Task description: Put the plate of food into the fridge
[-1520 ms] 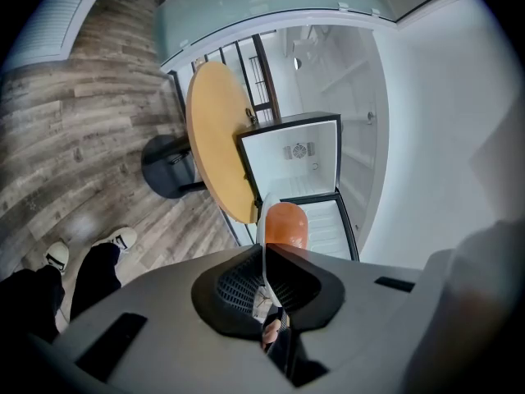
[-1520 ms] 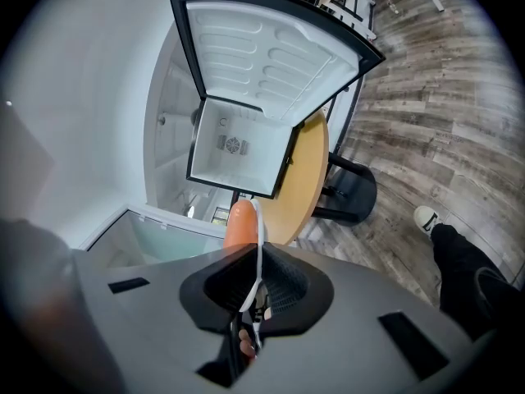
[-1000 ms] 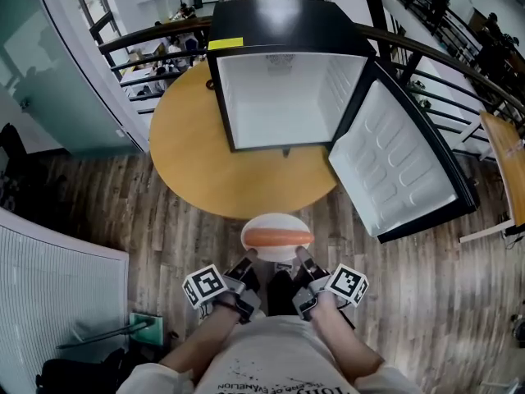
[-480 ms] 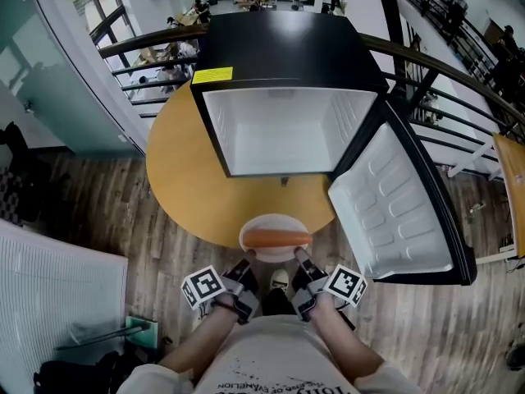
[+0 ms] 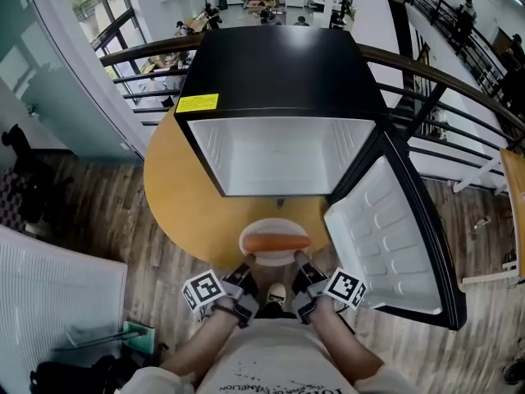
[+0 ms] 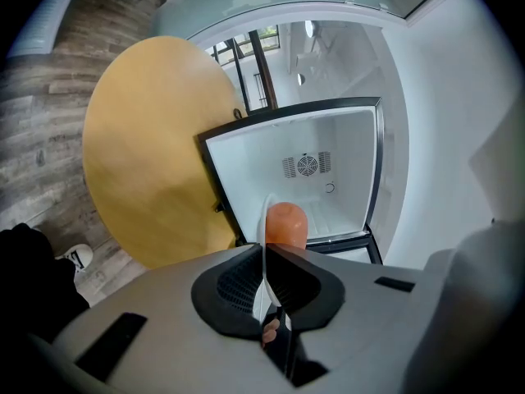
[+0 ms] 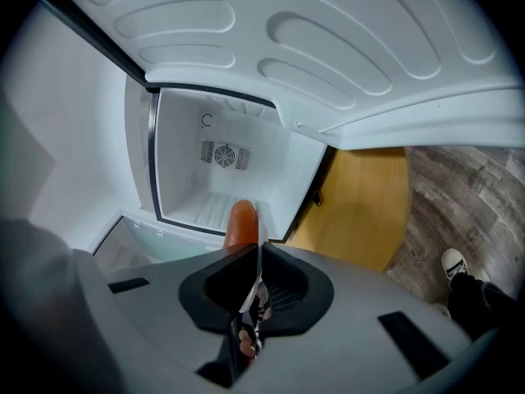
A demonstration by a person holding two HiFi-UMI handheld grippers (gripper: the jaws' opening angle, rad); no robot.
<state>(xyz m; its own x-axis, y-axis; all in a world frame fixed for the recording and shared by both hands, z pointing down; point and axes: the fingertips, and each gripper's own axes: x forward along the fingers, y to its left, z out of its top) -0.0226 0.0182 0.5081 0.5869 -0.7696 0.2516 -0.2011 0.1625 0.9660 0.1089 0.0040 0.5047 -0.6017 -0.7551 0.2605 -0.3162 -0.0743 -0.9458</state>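
Observation:
A white plate (image 5: 275, 245) carrying an orange sausage (image 5: 276, 241) hangs in front of me, over the near edge of the round table. My left gripper (image 5: 246, 263) is shut on the plate's near left rim, and my right gripper (image 5: 302, 263) is shut on its near right rim. In the left gripper view the plate edge (image 6: 265, 245) runs between the jaws with the sausage (image 6: 285, 224) beyond. The right gripper view shows the sausage (image 7: 241, 224) past the clamped rim. Ahead stands the black fridge (image 5: 279, 72), its white inside (image 5: 283, 154) bare and its door (image 5: 394, 240) swung open to the right.
The fridge sits on a round yellow table (image 5: 176, 195). A curved railing (image 5: 426, 72) runs behind it, with a drop to a lower floor. A white ribbed panel (image 5: 49, 302) stands at my left. The floor (image 5: 98, 212) is wood planks.
I have moved closer to the fridge with the plate held in both grippers. The plate now hangs over the table edge instead of over the floor.

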